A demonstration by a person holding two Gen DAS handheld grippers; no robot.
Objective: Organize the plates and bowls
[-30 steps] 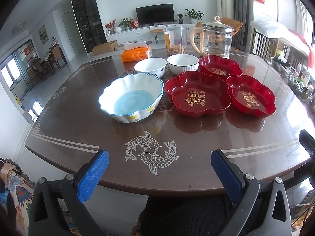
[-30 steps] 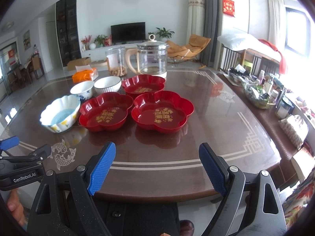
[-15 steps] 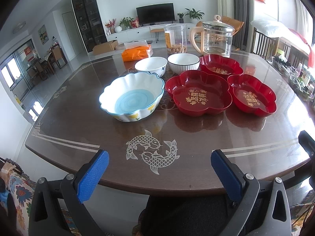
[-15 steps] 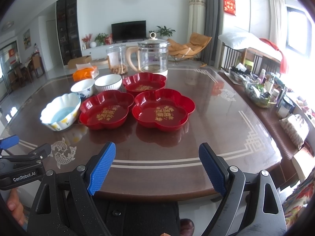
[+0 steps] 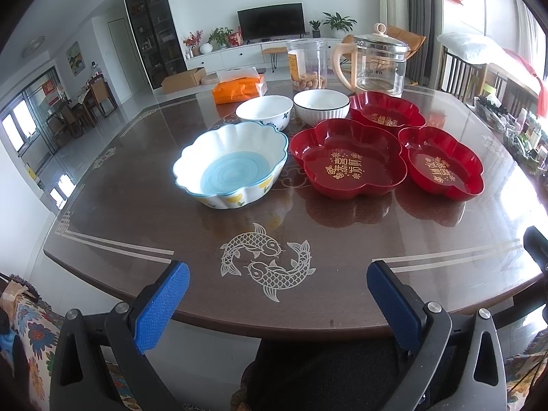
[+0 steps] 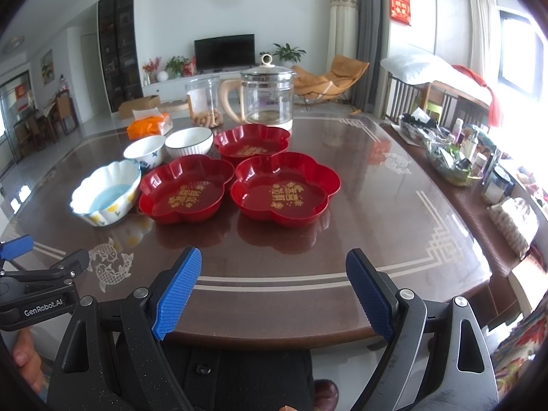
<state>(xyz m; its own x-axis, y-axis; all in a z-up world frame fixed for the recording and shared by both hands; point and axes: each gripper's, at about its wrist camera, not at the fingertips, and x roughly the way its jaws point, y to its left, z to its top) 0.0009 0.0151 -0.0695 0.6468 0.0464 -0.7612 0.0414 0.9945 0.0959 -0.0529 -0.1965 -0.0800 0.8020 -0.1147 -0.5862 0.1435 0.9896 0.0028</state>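
Black-framed left gripper (image 5: 277,298) and right gripper (image 6: 272,293): blue ribbed pads (image 6: 178,289), silver screws, white "GenRobot.AI" lettering

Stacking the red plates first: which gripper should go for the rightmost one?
Right, probably. The right gripper hangs open nearly in line with the rightmost red plate, while the left gripper faces the scalloped bowl, with that plate far off to its right.

Glossy red plastic plates (image 5: 346,161) and glazed bowls (image 5: 233,167) on a polished, reflective table (image 5: 342,239).
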